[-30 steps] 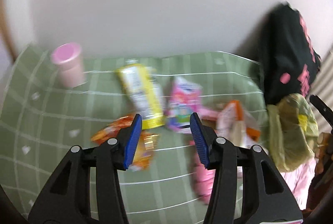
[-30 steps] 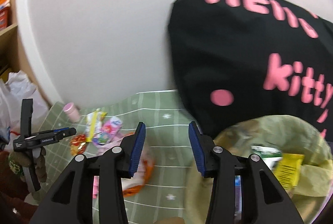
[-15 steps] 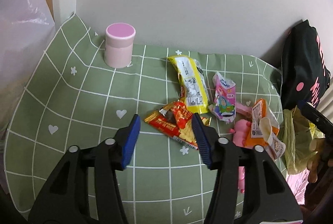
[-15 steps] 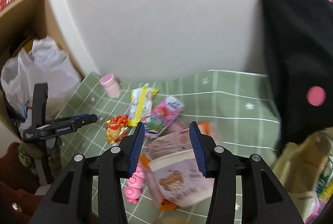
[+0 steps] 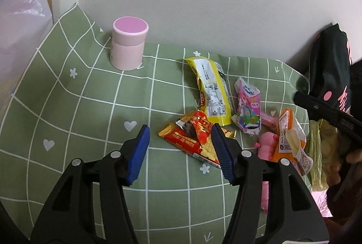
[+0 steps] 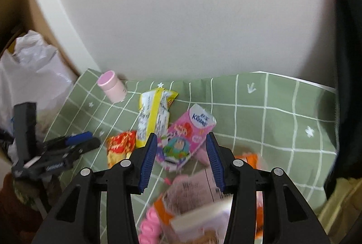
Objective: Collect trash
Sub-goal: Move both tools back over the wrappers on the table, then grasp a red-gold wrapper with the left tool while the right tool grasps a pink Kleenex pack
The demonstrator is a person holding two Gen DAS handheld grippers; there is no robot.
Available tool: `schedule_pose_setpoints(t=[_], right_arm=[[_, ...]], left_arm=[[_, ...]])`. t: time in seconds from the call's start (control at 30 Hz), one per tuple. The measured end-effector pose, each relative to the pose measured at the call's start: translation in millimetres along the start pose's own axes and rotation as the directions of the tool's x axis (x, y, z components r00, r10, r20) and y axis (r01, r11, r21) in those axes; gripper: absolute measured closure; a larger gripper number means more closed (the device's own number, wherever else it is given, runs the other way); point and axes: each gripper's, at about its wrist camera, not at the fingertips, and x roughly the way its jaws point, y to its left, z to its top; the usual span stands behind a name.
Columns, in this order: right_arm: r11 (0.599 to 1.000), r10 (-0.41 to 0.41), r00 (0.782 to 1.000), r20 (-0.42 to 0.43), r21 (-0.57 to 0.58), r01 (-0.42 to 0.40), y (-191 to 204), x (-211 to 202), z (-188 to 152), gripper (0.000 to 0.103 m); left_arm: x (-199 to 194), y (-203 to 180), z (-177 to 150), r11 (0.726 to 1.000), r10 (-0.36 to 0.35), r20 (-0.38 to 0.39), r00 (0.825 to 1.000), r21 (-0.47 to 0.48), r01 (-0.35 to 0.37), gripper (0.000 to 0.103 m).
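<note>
Several wrappers lie on the green checked cloth (image 5: pixel 90 108): a red snack wrapper (image 5: pixel 192 137), a yellow wrapper (image 5: pixel 212 94), a pink tissue pack (image 5: pixel 247 108) and an orange-and-white cup wrapper (image 5: pixel 289 144). My left gripper (image 5: pixel 179 153) is open and empty, just above the red wrapper's near edge. My right gripper (image 6: pixel 179 161) is open and empty, hovering over the pink tissue pack (image 6: pixel 185 142) and above the blurred orange-and-white cup wrapper (image 6: pixel 199 205). The yellow wrapper (image 6: pixel 156 114) and red wrapper (image 6: pixel 120 146) lie to its left.
A pink lidded jar (image 5: pixel 129 47) stands at the cloth's back left by the white wall. A black bag (image 5: pixel 328 76) and a yellow-green trash bag (image 5: pixel 319 153) sit at the right. A pink toy (image 5: pixel 267 144) lies among the wrappers. A white plastic bag (image 6: pixel 34 76) is at the left.
My left gripper has swung left and closer over the cloth, now above the red wrapper. My right gripper has turned left from the black bag and trash bag to the wrappers. Both stayed open.
</note>
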Motion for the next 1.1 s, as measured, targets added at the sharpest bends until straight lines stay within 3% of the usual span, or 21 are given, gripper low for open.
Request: schedule_pose_setpoints(t=[0.2, 0.37, 0.53, 0.63, 0.67, 0.77, 0.9, 1.1], right_arm=[[0.997, -0.077, 0.992, -0.101, 0.0, 0.077, -10.5, 55.9, 7.7, 0.061], [0.996, -0.054, 0.985, -0.163, 0.064, 0.065, -21.8, 81.8, -1.7, 0.061], [0.995, -0.085, 0.989, -0.118, 0.033, 0.09, -16.4, 81.2, -8.3, 0.064], [0.995, -0.07, 0.992, -0.101, 0.065, 0.077, -20.4, 78.7, -9.9, 0.076], [0.995, -0.057, 0.994, -0.093, 0.071, 0.063, -21.7, 76.4, -10.6, 0.088], [0.998, -0.031, 0.997, -0.073, 0.057, 0.036, -21.4, 68.2, -11.9, 0.097], [0.997, 0.001, 1.0, -0.023, 0.078, 0.001, -24.7, 40.2, -12.8, 0.1], [0.996, -0.042, 0.997, 0.062, 0.085, 0.037, -32.7, -7.9, -6.1, 0.1]], left_arm=[[-5.2, 6.5, 3.3, 1.0, -0.005, 0.024, 1.0, -0.01, 0.005, 0.049], [0.8, 1.2, 3.0, 1.0, 0.004, 0.011, 1.0, 0.026, -0.005, 0.049], [9.7, -7.7, 4.8, 0.998, -0.006, -0.008, 1.0, 0.059, 0.006, 0.049], [12.8, -11.7, 6.0, 0.997, -0.019, -0.017, 1.0, 0.07, 0.02, 0.049], [13.5, -12.8, 6.2, 0.997, -0.022, -0.02, 1.0, 0.075, 0.024, 0.049], [14.8, -13.4, 6.2, 0.996, -0.037, -0.027, 0.999, 0.085, 0.039, 0.049], [17.2, -9.1, 6.5, 0.994, -0.066, -0.036, 0.997, 0.079, 0.068, 0.049], [19.1, -7.5, 6.3, 0.991, -0.079, -0.048, 0.996, 0.102, 0.084, 0.048]])
